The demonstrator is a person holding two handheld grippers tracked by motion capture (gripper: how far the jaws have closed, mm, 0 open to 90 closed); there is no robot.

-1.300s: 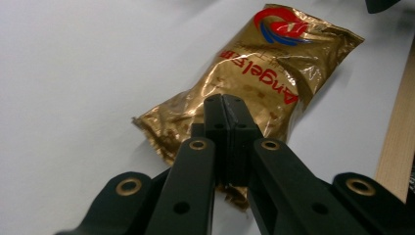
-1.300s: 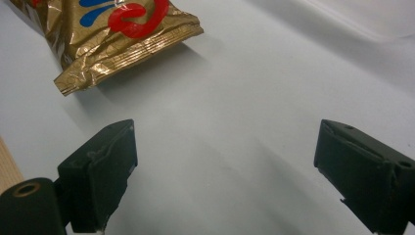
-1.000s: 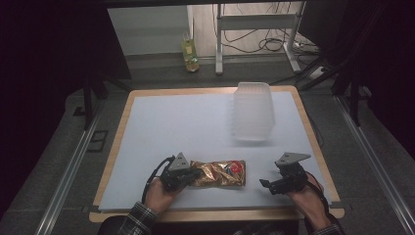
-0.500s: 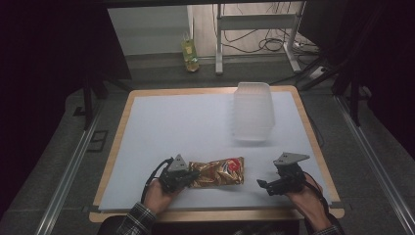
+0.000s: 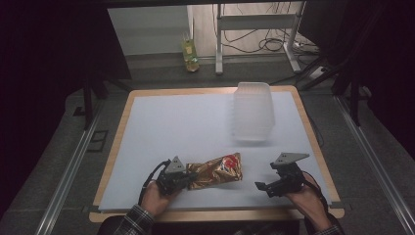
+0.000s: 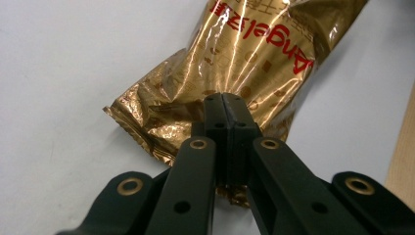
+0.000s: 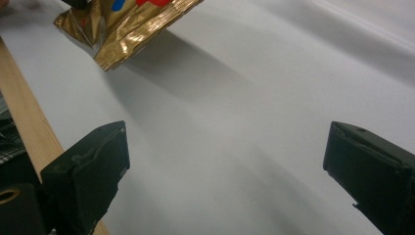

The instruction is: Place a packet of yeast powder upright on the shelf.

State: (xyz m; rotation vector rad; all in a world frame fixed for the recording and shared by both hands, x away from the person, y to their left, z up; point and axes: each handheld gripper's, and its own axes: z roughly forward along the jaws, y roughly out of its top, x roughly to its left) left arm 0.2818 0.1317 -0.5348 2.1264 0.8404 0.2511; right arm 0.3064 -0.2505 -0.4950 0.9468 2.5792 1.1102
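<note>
Down low, left tongs (image 6: 225,105) clenched on crinkly gold foil packet (image 6: 235,63), right tongs (image 7: 222,171) released.

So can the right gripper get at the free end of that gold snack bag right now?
Probably yes: the right gripper is open, with bare white table between it and the gold snack bag.

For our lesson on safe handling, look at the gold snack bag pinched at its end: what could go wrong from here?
1. The left hand-held gripper holds the gold snack bag only by its crimped end, so the foil may slip free or tear.
2. The bag's far end seems lifted, so it may swing or sag.
3. The right hand-held gripper, jaws wide open, is apart from the bag and gives no support.
</note>
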